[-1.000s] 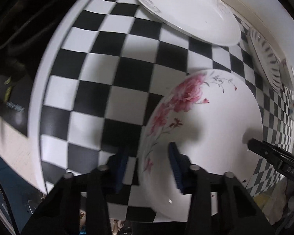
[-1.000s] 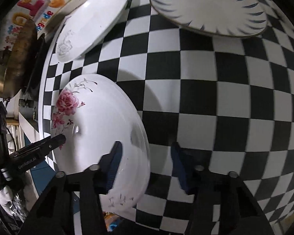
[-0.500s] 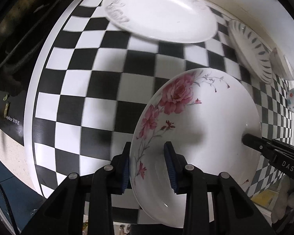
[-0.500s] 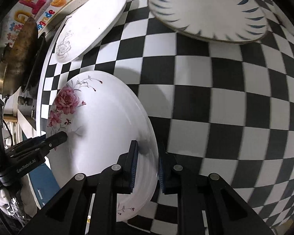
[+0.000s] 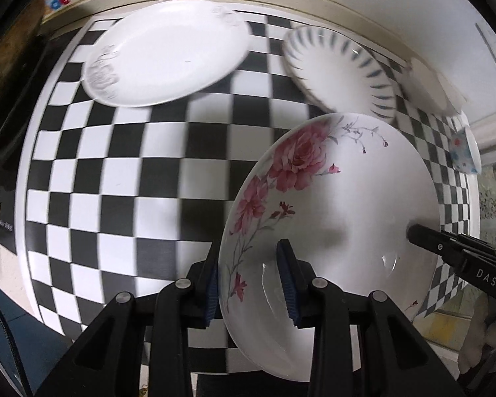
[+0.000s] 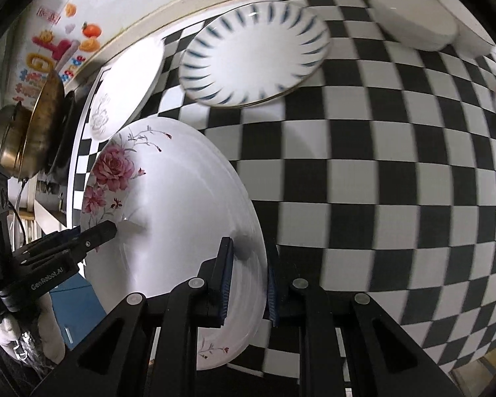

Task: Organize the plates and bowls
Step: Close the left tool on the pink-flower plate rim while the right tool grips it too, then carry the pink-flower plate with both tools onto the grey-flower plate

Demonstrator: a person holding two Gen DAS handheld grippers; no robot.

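Observation:
A white plate with pink roses (image 5: 340,205) is held above the black-and-white checkered table (image 5: 122,172). My left gripper (image 5: 251,281) is shut on its left rim. My right gripper (image 6: 248,284) is shut on the opposite rim of the same plate (image 6: 175,211). Each gripper's tip shows in the other view, the right one in the left wrist view (image 5: 459,258). A white plate with a grey flower (image 5: 165,53) lies at the back left, also in the right wrist view (image 6: 125,89). A blue-striped plate (image 6: 254,53) lies at the back, also in the left wrist view (image 5: 344,69).
White bowls (image 6: 410,16) stand at the back right by the wall. A patterned bowl (image 5: 466,152) sits at the table's right edge. A brass pot and pan (image 6: 26,132) stand on a stove left of the table. A wall runs along the back.
Both grippers closed on the rose plate's rims and raised it off the table. The back plates and the wall have come further into view.

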